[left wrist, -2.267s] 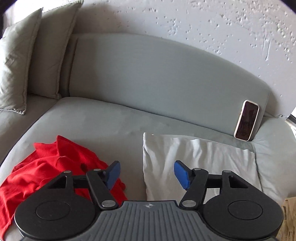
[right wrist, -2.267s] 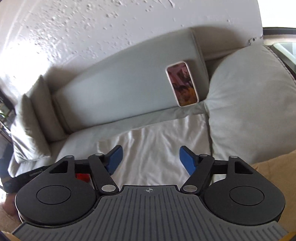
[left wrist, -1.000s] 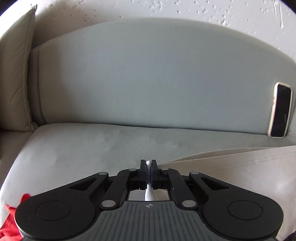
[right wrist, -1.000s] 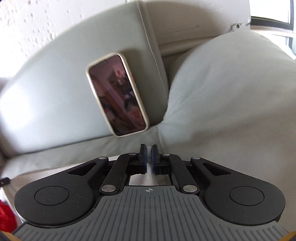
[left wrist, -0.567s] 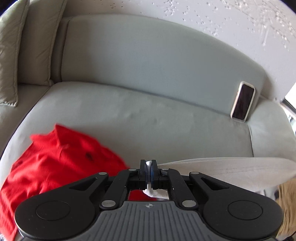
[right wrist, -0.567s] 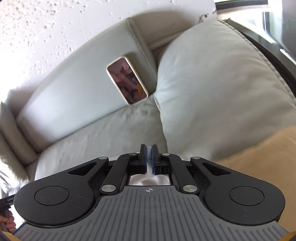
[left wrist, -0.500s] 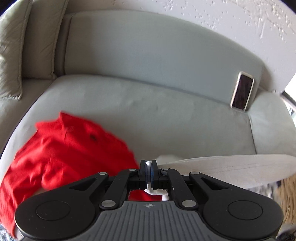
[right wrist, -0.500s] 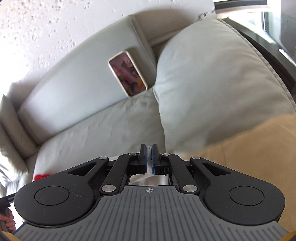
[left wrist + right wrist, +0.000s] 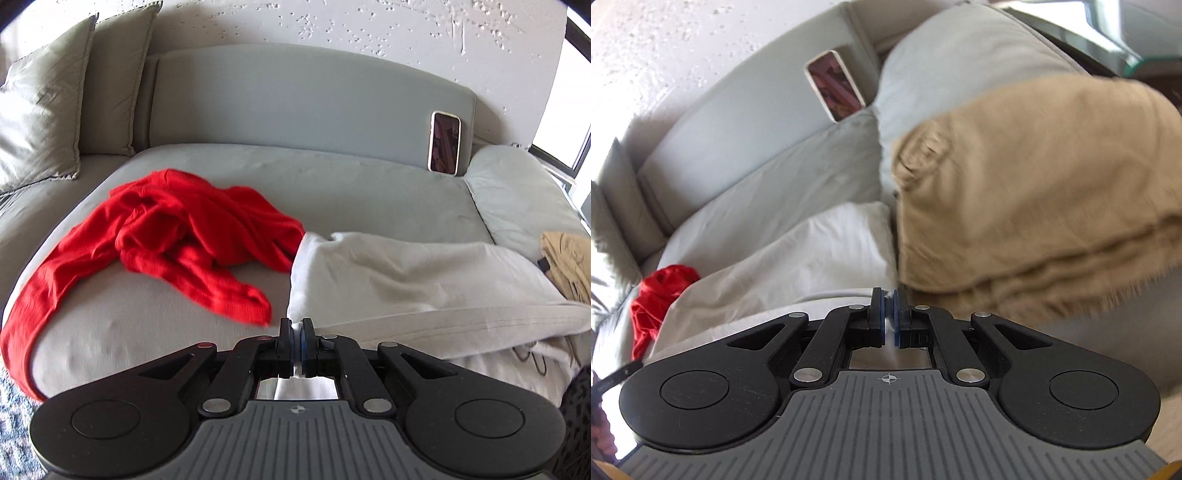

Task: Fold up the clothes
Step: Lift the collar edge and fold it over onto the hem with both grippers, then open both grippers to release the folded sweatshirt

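Observation:
A white garment (image 9: 424,280) lies across the right half of the grey sofa seat (image 9: 332,184), doubled over toward me. My left gripper (image 9: 296,334) is shut on its near left edge. My right gripper (image 9: 888,304) is shut on the near right edge of the same white garment (image 9: 798,251). A crumpled red garment (image 9: 177,236) lies on the left of the seat, touching the white one; it also shows in the right wrist view (image 9: 661,291).
A folded tan garment (image 9: 1034,192) rests on the right arm cushion (image 9: 517,192). A phone (image 9: 445,142) leans against the sofa backrest. Two grey pillows (image 9: 44,110) stand at the far left. A patterned rug (image 9: 14,424) is at the lower left.
Both grippers, shut on the white garment's far edge, have pulled back toward me, drawing that edge over the rest of the garment. The red and tan garments have come into view.

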`<state>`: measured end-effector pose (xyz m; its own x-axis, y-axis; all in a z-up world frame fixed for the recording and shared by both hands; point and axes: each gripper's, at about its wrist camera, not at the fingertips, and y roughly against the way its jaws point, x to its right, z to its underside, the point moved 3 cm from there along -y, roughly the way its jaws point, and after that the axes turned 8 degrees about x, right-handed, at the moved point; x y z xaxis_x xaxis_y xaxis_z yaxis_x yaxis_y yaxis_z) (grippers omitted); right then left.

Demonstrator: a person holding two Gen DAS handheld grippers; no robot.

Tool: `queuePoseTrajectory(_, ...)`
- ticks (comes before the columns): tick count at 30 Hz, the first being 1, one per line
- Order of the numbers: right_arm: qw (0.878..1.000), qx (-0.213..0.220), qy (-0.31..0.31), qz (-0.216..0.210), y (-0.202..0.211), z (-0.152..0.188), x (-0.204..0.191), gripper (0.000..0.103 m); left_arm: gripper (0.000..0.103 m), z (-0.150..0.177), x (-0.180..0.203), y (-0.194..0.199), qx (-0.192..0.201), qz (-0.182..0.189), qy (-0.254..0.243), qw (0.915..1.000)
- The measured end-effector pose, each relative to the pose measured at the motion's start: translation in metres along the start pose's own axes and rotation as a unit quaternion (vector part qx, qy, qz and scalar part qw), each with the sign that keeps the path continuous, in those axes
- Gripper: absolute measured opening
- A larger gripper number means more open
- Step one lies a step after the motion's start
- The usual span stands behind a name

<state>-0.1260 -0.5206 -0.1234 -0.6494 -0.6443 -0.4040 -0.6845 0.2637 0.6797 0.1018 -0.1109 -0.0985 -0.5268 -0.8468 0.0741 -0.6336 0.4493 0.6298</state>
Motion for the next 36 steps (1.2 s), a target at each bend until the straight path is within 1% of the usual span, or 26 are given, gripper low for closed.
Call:
queuePoseTrajectory(3, 0.999, 0.004, -0.033, 0.007, 0.006, 0.009, 0.019, 0.003, 0.003, 0.014, 0.002, 0.008, 0.0, 0.004, 0.005, 1.0)
queuePoseTrajectory(6, 0.999, 0.015, -0.037, 0.013, 0.015, 0.012, 0.027, 0.003, 0.003, 0.023, 0.001, 0.012, 0.0, 0.005, 0.011, 0.9999)
queuePoseTrajectory(8, 0.999, 0.014, -0.032, 0.013, 0.019, 0.016, 0.027, 0.003, 0.003, 0.03, 0.0, 0.006, -0.021, 0.001, 0.015, 0.9997)
queuePoseTrajectory(9, 1.0, 0.008, -0.024, 0.015, 0.018, 0.019, 0.026, 0.003, 0.005, 0.034, 0.0, 0.002, -0.039, -0.005, 0.016, 0.9991)
queuePoseTrajectory(10, 1.0, -0.01, -0.013, 0.019, 0.013, 0.023, 0.026, 0.004, 0.008, 0.038, 0.0, -0.002, -0.058, -0.013, 0.016, 0.9981)
queuePoseTrajectory(11, 0.999, -0.027, -0.004, 0.024, 0.009, 0.027, 0.025, 0.007, 0.017, 0.042, 0.0, -0.004, -0.07, -0.021, 0.016, 0.9972)
queuePoseTrajectory(12, 0.999, -0.04, -0.005, 0.03, 0.007, 0.031, 0.026, 0.02, 0.025, 0.043, -0.001, -0.001, -0.07, -0.029, 0.017, 0.997)
queuePoseTrajectory(14, 0.998, -0.044, -0.019, 0.035, 0.012, 0.036, 0.029, 0.026, 0.035, 0.043, -0.003, 0.013, -0.055, -0.039, 0.029, 0.9973)
queuePoseTrajectory(15, 0.999, -0.038, -0.024, 0.027, 0.018, 0.037, 0.029, 0.035, 0.035, 0.041, -0.005, 0.022, -0.046, -0.038, 0.039, 0.9974)
queuePoseTrajectory(16, 0.999, -0.032, -0.024, 0.023, 0.025, 0.036, 0.028, 0.038, 0.035, 0.039, -0.006, 0.029, -0.039, -0.034, 0.05, 0.9974)
queuePoseTrajectory(17, 0.999, -0.026, -0.018, 0.024, 0.031, 0.035, 0.025, 0.041, 0.033, 0.036, -0.007, 0.035, -0.034, -0.021, 0.066, 0.997)
queuePoseTrajectory(19, 1.0, -0.018, -0.008, 0.019, 0.038, 0.031, 0.017, 0.044, 0.032, 0.025, -0.002, 0.041, -0.02, 0.009, 0.092, 0.9956)
queuePoseTrajectory(21, 1.0, -0.015, 0.002, 0.008, 0.042, 0.028, 0.005, 0.044, 0.032, 0.013, 0.012, 0.042, -0.002, 0.035, 0.096, 0.9948)
queuePoseTrajectory(23, 1.0, -0.017, 0.012, -0.014, 0.038, 0.027, -0.012, 0.044, 0.032, 0.005, 0.032, 0.036, 0.004, 0.06, 0.088, 0.9943)
queuePoseTrajectory(25, 0.999, -0.031, 0.031, -0.032, 0.028, 0.032, -0.032, 0.043, 0.032, 0.004, 0.053, 0.021, -0.006, 0.072, 0.063, 0.9954)
queuePoseTrajectory(26, 0.997, -0.04, 0.046, -0.042, 0.022, 0.037, -0.042, 0.038, 0.031, 0.006, 0.063, 0.011, -0.018, 0.076, 0.05, 0.9957)
queuePoseTrajectory(27, 0.996, -0.051, 0.061, -0.051, 0.015, 0.043, -0.052, 0.024, 0.03, 0.008, 0.073, 0.002, -0.031, 0.078, 0.038, 0.9958)
queuePoseTrajectory(28, 0.993, -0.068, 0.076, -0.055, 0.006, 0.049, -0.062, 0.02, 0.028, 0.012, 0.081, -0.007, -0.043, 0.078, 0.028, 0.9956)
queuePoseTrajectory(29, 0.991, -0.083, 0.091, -0.058, -0.002, 0.056, -0.072, 0.018, 0.026, 0.016, 0.091, -0.014, -0.053, 0.079, 0.015, 0.9953)
queuePoseTrajectory(30, 0.988, -0.093, 0.105, -0.059, -0.01, 0.061, -0.08, 0.018, 0.025, 0.02, 0.1, -0.019, -0.06, 0.082, 0.001, 0.9948)
queuePoseTrajectory(33, 0.985, -0.103, 0.128, -0.061, -0.026, 0.073, -0.099, 0.02, 0.026, 0.039, 0.123, -0.026, -0.074, 0.1, -0.046, 0.9911)
queuePoseTrajectory(34, 0.983, -0.111, 0.129, -0.063, -0.031, 0.077, -0.102, 0.02, 0.026, 0.047, 0.128, -0.03, -0.088, 0.104, -0.066, 0.9884)
queuePoseTrajectory(35, 0.982, -0.124, 0.131, -0.06, -0.037, 0.082, -0.102, 0.022, 0.026, 0.056, 0.131, -0.036, -0.112, 0.103, -0.087, 0.9846)
queuePoseTrajectory(36, 0.98, -0.138, 0.133, -0.058, -0.042, 0.088, -0.102, 0.03, 0.026, 0.062, 0.131, -0.037, -0.132, 0.102, -0.094, 0.9815)
